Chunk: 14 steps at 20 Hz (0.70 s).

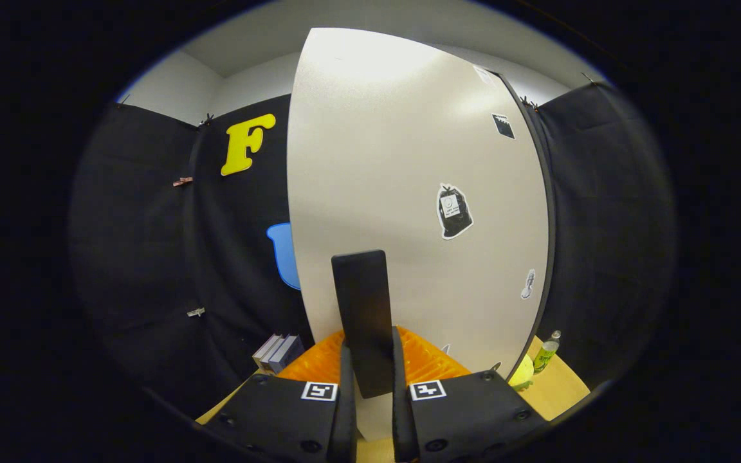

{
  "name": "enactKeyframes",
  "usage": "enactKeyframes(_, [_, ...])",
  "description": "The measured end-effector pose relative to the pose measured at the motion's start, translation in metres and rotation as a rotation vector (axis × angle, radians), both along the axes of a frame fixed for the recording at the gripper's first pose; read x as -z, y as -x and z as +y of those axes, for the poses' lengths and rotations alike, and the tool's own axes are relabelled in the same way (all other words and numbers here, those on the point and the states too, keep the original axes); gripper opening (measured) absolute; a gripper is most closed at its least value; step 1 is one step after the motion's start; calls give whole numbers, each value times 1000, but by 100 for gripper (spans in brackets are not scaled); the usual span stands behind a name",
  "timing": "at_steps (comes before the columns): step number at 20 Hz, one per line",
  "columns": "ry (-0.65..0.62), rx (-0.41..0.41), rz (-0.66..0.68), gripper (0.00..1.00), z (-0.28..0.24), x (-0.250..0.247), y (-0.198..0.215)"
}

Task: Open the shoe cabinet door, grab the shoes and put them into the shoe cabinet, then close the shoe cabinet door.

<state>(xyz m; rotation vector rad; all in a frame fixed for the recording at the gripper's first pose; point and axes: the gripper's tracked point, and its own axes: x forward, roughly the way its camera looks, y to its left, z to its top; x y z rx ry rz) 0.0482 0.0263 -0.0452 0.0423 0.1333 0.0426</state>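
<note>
The white shoe cabinet door (pixel 409 167) stands close ahead, with a few stickers on its face. A flat black upright handle (pixel 361 302) sticks out from the door near its left edge. My gripper (pixel 370 350) has both fingers pressed on the lower part of that handle, one on each side. The door's right edge (pixel 541 257) runs along a dark frame line. I cannot tell whether the door is swung out or flush with the cabinet.
A few books (pixel 277 352) lean against the booth wall left of the door, low down. A green bottle (pixel 546 352) and a yellow-green ball (pixel 523 372) sit on the wooden tabletop (pixel 560 392) at the door's lower right.
</note>
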Motion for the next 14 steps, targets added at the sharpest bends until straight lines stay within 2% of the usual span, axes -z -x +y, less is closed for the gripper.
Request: enactKeyframes(14, [-1, -71, 31, 25, -81, -13, 84])
